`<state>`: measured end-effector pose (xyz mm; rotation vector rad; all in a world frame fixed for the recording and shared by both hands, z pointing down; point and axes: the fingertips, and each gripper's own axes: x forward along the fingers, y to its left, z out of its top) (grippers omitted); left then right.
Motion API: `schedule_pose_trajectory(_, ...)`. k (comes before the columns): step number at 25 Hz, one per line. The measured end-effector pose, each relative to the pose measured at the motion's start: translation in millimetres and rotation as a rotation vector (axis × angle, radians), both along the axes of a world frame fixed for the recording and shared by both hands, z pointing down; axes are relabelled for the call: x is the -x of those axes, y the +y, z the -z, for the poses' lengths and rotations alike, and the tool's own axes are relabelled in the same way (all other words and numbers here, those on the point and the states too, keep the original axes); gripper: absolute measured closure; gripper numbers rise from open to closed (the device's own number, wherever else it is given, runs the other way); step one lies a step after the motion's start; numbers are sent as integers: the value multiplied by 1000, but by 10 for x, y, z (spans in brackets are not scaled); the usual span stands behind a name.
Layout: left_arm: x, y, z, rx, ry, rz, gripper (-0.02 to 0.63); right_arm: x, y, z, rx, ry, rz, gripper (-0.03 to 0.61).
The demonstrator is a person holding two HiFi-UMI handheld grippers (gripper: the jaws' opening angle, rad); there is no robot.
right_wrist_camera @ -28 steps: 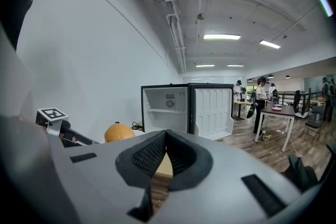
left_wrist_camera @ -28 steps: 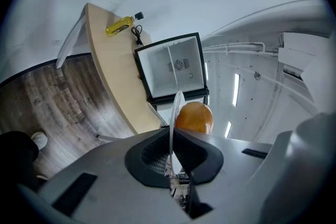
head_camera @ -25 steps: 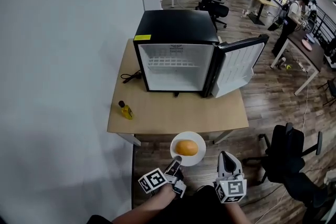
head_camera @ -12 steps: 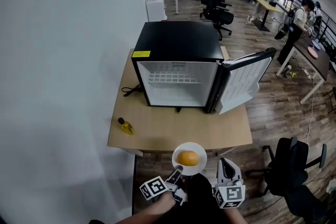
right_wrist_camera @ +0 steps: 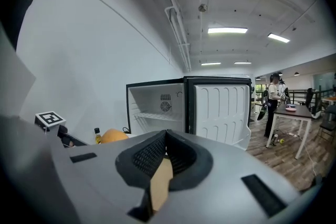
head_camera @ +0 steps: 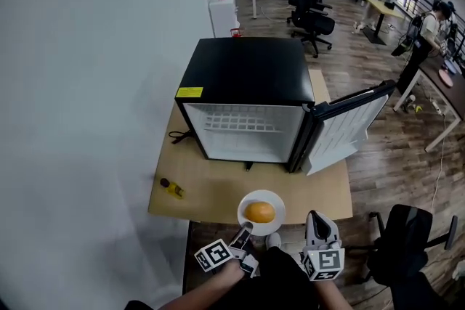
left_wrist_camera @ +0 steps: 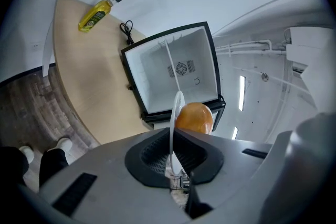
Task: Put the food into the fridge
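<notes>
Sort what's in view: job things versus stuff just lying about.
Job: orange food on the white plate, held at its rim by the left gripper; open fridge.
Lying about: yellow bottle, black cord, both on the table.

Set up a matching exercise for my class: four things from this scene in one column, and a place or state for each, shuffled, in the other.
Things
1. fridge door
2. plate
3. bottle
4. round orange food

Places and states
A. lies on the plate
B. on the table, apart from the fridge
C. swung open
D. rim clamped in the left claw

Pairs: 1-C, 2-D, 3-B, 4-A
</notes>
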<state>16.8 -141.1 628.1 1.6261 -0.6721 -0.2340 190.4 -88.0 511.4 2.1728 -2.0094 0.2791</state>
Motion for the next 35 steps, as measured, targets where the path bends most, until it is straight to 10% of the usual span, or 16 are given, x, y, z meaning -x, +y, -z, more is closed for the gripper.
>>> schedule_pose_trajectory(35, -960, -1734, -969, 20, -28, 223, 594, -805, -1488, -74, -56, -69, 201, 518)
